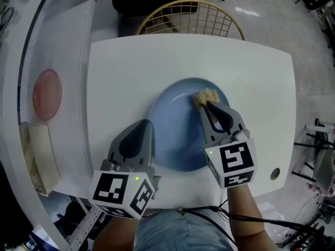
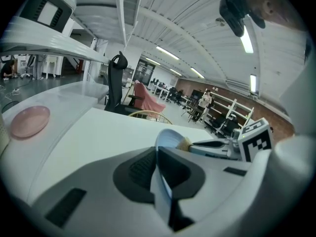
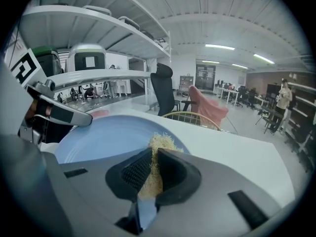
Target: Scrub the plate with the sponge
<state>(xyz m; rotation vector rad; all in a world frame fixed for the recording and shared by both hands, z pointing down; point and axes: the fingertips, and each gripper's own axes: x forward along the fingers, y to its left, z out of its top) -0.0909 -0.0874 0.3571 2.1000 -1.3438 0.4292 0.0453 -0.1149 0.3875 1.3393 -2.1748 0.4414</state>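
- The right claw (image 1: 208, 104) is pinched shut on the tan sponge (image 1: 207, 95), which rests on the far-right part of the blue plate (image 1: 175, 132).
- The left claw (image 1: 145, 125) clamps the plate's left rim.
- The plate's centre lies near-left of the sponge.

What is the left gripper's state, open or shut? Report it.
Shut on the plate. The left gripper has the blue rim pinched between its jaws, with no gap on either side.
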